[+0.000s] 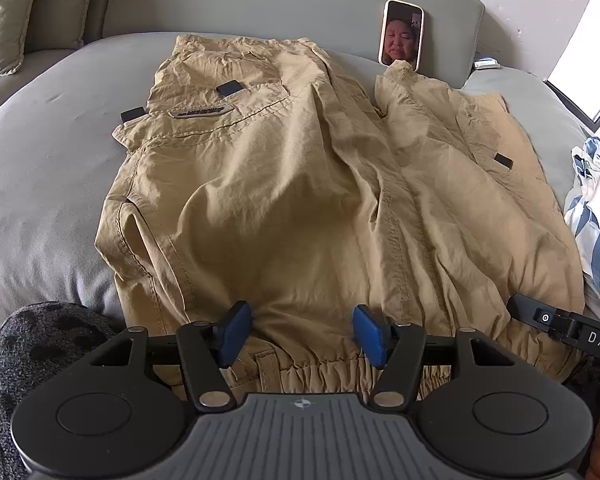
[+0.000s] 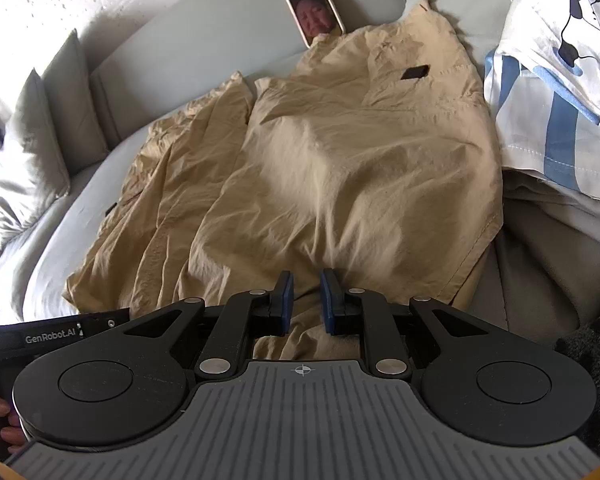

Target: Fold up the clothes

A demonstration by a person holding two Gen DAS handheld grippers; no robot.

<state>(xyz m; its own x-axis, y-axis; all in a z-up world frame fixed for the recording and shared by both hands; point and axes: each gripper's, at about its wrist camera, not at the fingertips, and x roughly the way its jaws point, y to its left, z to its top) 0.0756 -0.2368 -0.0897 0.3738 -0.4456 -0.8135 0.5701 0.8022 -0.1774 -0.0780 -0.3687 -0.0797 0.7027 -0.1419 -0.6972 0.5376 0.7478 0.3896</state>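
A tan garment (image 1: 300, 184) with pockets and black tabs lies spread and wrinkled on a grey sofa seat (image 1: 40, 168). Its gathered elastic edge (image 1: 332, 372) is nearest to me. My left gripper (image 1: 302, 330) hovers over that edge, open, its blue pads wide apart with cloth lying flat beneath them. In the right wrist view the same garment (image 2: 340, 168) runs away from my right gripper (image 2: 307, 300). Its pads stand close together with a bunch of tan cloth pinched between them, and creases fan out from that spot.
A phone (image 1: 401, 34) leans on the grey backrest behind the garment. A white and blue printed cloth (image 2: 552, 80) is heaped at the right. Cushions (image 2: 32, 140) sit at the far left. A dark speckled knee (image 1: 28, 344) is at the lower left.
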